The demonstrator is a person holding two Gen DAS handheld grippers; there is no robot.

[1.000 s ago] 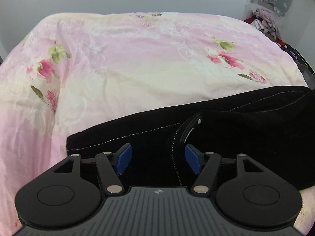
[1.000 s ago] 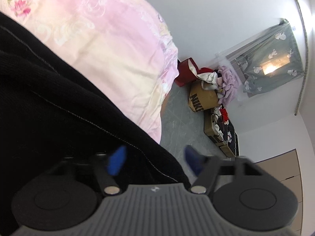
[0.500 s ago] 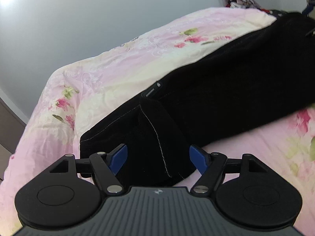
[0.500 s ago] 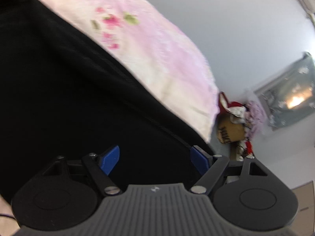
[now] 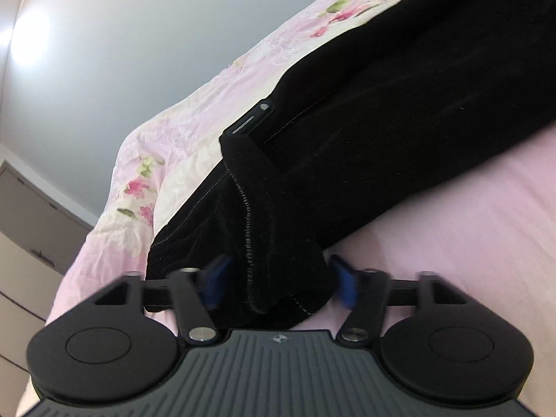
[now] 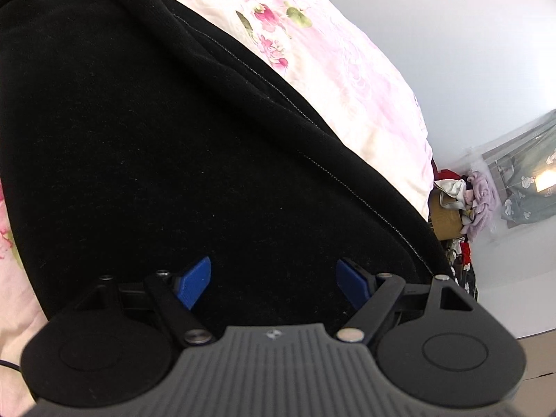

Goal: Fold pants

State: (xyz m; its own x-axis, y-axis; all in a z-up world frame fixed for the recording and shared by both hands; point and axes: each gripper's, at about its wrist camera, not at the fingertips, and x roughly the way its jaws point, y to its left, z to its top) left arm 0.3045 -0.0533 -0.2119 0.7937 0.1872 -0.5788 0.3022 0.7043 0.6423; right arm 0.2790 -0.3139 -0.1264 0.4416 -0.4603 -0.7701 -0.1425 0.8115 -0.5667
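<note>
Left gripper (image 5: pixel 278 283) jaws just been closing round the bunched hem of the black pants (image 5: pixel 399 121), low centre of frame; pads near the cloth, pinch not confirmed. Right gripper (image 6: pixel 274 279) gaping wide above flat cloth, holding nothing. Risk: catching only the top layer, dragging the fold crooked across the pink bedspread (image 5: pixel 469 226). Both angled downward.

Left gripper (image 5: pixel 276 283), just closing, straddles black pants (image 5: pixel 382 121) on bedspread (image 5: pixel 469 226).

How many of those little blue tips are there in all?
4. Two on the left gripper, whose fingers have just been closing around the black pants' bunched end; two on the right gripper, spread wide over the pants.
</note>
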